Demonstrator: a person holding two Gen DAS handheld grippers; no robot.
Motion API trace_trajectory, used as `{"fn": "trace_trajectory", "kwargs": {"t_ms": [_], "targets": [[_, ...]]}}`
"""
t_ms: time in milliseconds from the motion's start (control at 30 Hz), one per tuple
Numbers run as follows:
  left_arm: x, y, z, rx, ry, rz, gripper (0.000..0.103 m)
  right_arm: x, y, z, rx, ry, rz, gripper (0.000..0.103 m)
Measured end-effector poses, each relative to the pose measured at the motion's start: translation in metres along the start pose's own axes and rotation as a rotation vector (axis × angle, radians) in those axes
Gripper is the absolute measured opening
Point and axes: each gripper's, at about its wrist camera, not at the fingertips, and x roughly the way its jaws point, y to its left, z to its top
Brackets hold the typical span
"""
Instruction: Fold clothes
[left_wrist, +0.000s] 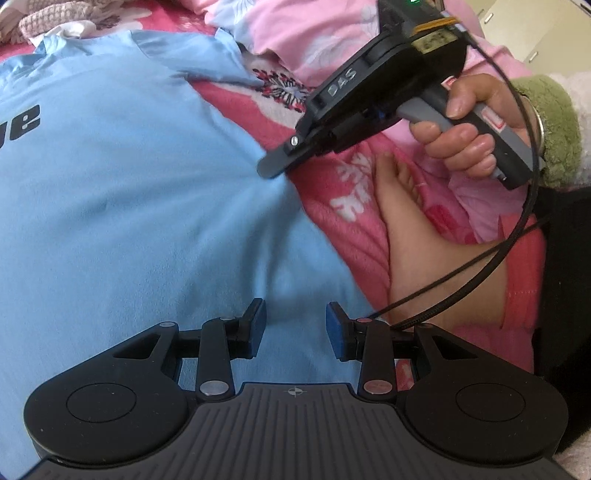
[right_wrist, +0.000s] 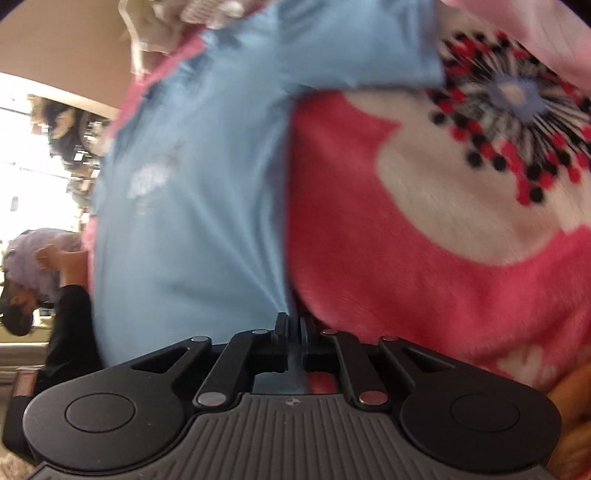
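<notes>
A light blue T-shirt (left_wrist: 129, 184) with dark lettering lies spread flat on a pink floral blanket (left_wrist: 332, 206). My left gripper (left_wrist: 295, 328) stands open over the shirt's near part, with only flat cloth showing between its blue pads. In the left wrist view my right gripper (left_wrist: 271, 166) is held by a hand (left_wrist: 461, 140), its tip at the shirt's right edge. In the right wrist view that gripper (right_wrist: 294, 328) is shut on the T-shirt (right_wrist: 184, 221), a pinch of its side edge between the jaws, creases fanning out from the grip.
A bare foot (left_wrist: 406, 221) rests on the blanket (right_wrist: 406, 277) just right of the shirt. A black cable (left_wrist: 517, 229) loops from the right gripper. More pink bedding and crumpled clothes lie beyond the collar. A person (right_wrist: 44, 258) is at the far left.
</notes>
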Motion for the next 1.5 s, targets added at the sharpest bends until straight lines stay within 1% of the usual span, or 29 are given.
{"fn": "trace_trajectory", "kwargs": {"t_ms": [67,100,133,233,300,333,400,433,500,533,567,600,633,667,700,733,767,800,900,967,1033,1100,1167,1233,1333,1367,1433,1500], "targets": [[-0.002,0.0,-0.003,-0.003,0.005,-0.006,0.035,-0.006,-0.001,0.0,-0.02,-0.02,-0.031,0.011],[-0.003,0.0,-0.004,-0.005,0.007,-0.008,0.035,-0.012,0.004,0.0,-0.058,-0.043,-0.055,0.011],[-0.004,0.0,-0.004,-0.008,0.009,-0.01,0.035,-0.019,0.012,-0.001,-0.12,-0.079,-0.089,0.011],[-0.008,-0.004,-0.006,-0.005,0.013,-0.022,0.035,-0.034,0.042,-0.008,-0.328,-0.155,-0.118,0.011],[-0.01,-0.007,-0.009,-0.001,0.017,-0.036,0.035,-0.029,0.063,-0.016,-0.471,-0.154,-0.115,0.011],[-0.01,-0.009,-0.01,0.0,0.02,-0.042,0.035,-0.023,0.071,-0.022,-0.552,-0.133,-0.121,0.011],[-0.006,-0.016,-0.014,0.005,0.043,-0.061,0.035,-0.001,0.085,-0.038,-0.741,-0.051,-0.183,0.011],[-0.003,-0.02,-0.016,0.018,0.057,-0.064,0.035,0.012,0.09,-0.042,-0.794,-0.013,-0.242,0.011],[0.002,-0.029,-0.023,0.046,0.083,-0.075,0.035,0.021,0.076,-0.048,-0.803,0.037,-0.34,0.01],[0.005,-0.033,-0.027,0.056,0.096,-0.084,0.035,0.016,0.071,-0.046,-0.767,0.026,-0.326,0.01],[0.008,-0.037,-0.032,0.059,0.106,-0.098,0.036,0.011,0.071,-0.045,-0.751,0.023,-0.344,0.011],[0.008,-0.04,-0.034,0.071,0.105,-0.103,0.036,0.007,0.071,-0.044,-0.739,0.018,-0.359,0.015],[0.009,-0.043,-0.037,0.083,0.105,-0.107,0.036,0.002,0.077,-0.045,-0.76,0.004,-0.341,0.015],[0.008,-0.045,-0.037,0.103,0.106,-0.107,0.036,-0.001,0.082,-0.048,-0.801,0.004,-0.301,0.015],[0.006,-0.044,-0.035,0.101,0.112,-0.113,0.036,-0.003,0.088,-0.051,-0.842,0.009,-0.263,0.019],[0.005,-0.043,-0.032,0.097,0.119,-0.119,0.036,0.002,0.093,-0.054,-0.873,0.052,-0.247,0.025],[0.002,-0.04,-0.03,0.08,0.127,-0.122,0.036,0.007,0.097,-0.057,-0.905,0.098,-0.234,0.038],[-0.005,-0.036,-0.029,0.069,0.124,-0.119,0.036,0.013,0.096,-0.06,-0.932,0.157,-0.26,0.04],[-0.027,-0.025,-0.026,0.037,0.112,-0.11,0.036,0.017,0.109,-0.056,-1.036,0.176,-0.314,0.039],[-0.046,-0.014,-0.022,0.006,0.095,-0.101,0.036,-0.003,0.12,-0.032,-0.977,0.08,-0.251,0.039],[-0.064,0.002,-0.016,-0.037,0.076,-0.084,0.036,-0.023,0.13,-0.001,-0.908,-0.043,-0.207,0.039],[-0.081,0.02,-0.006,-0.081,0.065,-0.058,0.037,-0.035,0.136,0.033,-0.862,-0.167,-0.205,0.039],[-0.09,0.036,0.008,-0.101,0.065,-0.015,0.037,-0.035,0.145,0.066,-0.812,-0.259,-0.223,0.039],[-0.096,0.058,0.028,-0.131,0.055,0.066,0.038,-0.023,0.158,0.093,-0.758,-0.342,-0.239,0.039],[-0.096,0.09,0.056,-0.149,0.005,0.19,0.038,0.005,0.167,0.132,-0.68,-0.429,-0.252,0.039],[-0.098,0.101,0.065,-0.152,-0.018,0.235,0.038,0.018,0.167,0.147,-0.649,-0.44,-0.248,0.039],[-0.094,0.127,0.078,-0.193,-0.043,0.291,0.038,0.042,0.167,0.174,-0.588,-0.455,-0.236,0.039],[-0.093,0.152,0.084,-0.256,-0.064,0.301,0.038,0.065,0.169,0.2,-0.542,-0.467,-0.22,0.039]]}}
